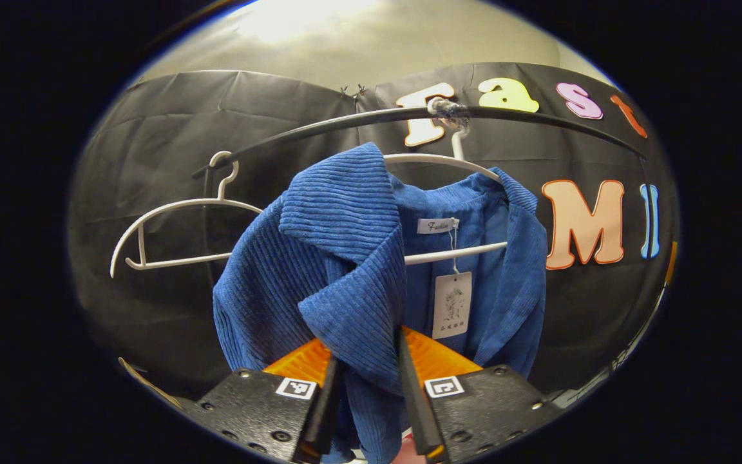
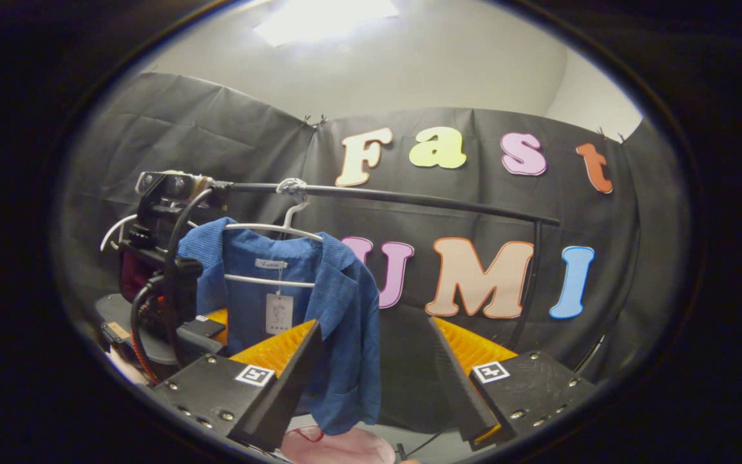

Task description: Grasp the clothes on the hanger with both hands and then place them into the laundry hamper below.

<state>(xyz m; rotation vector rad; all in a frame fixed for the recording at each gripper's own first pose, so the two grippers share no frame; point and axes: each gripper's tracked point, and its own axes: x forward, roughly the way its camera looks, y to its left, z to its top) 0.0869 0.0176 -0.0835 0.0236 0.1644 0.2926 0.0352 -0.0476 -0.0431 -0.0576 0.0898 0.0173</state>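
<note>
The blue jacket (image 2: 319,309) hangs from a white hanger (image 2: 268,229) under the black rail (image 2: 409,198). To its right, below the rail, open space reaches the rail's upright post (image 2: 529,283). On its left, the left gripper (image 2: 207,325) and an empty hanger (image 1: 171,232) crowd the way.

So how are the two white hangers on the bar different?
The empty hanger has nothing on it, while the other hanger carries the blue jacket. The empty hanger shows its whole shape, but the other hanger is mostly hidden under the jacket's collar. The left gripper is pinching the jacket's front on the other hanger, not the empty hanger. Both are white and hang from the same black bar.
</note>
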